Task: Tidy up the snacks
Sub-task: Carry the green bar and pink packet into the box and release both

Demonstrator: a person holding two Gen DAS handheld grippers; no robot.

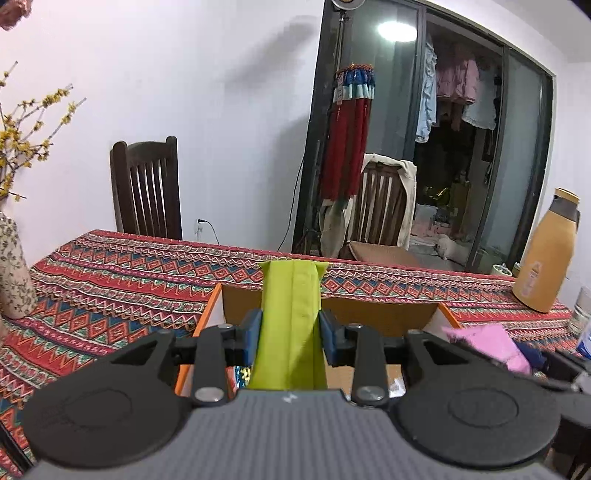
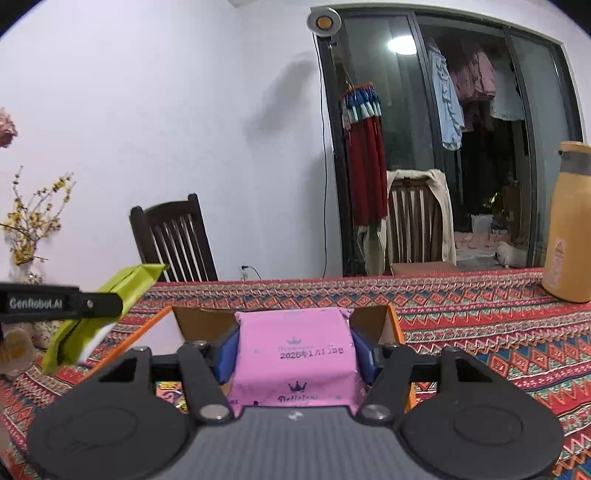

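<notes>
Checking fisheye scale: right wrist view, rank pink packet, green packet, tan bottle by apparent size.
1. Pink foil snack packet, though nearness to the lens inflates it.
2. Tan plastic bottle, partly cropped.
3. Green foil snack packet, close to the bottle.

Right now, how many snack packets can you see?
2. A green packet is clamped in the left gripper, and a pink packet in the right gripper, both above the open cardboard box. More may lie hidden inside the box.

Evenly lit indoor views, bowed by fisheye distortion.
Glare is thrown by a round ceiling light reflection (image 1: pixel 395 31) on dark glass; soft shadows are cast on the white wall (image 2: pixel 147 110).
</notes>
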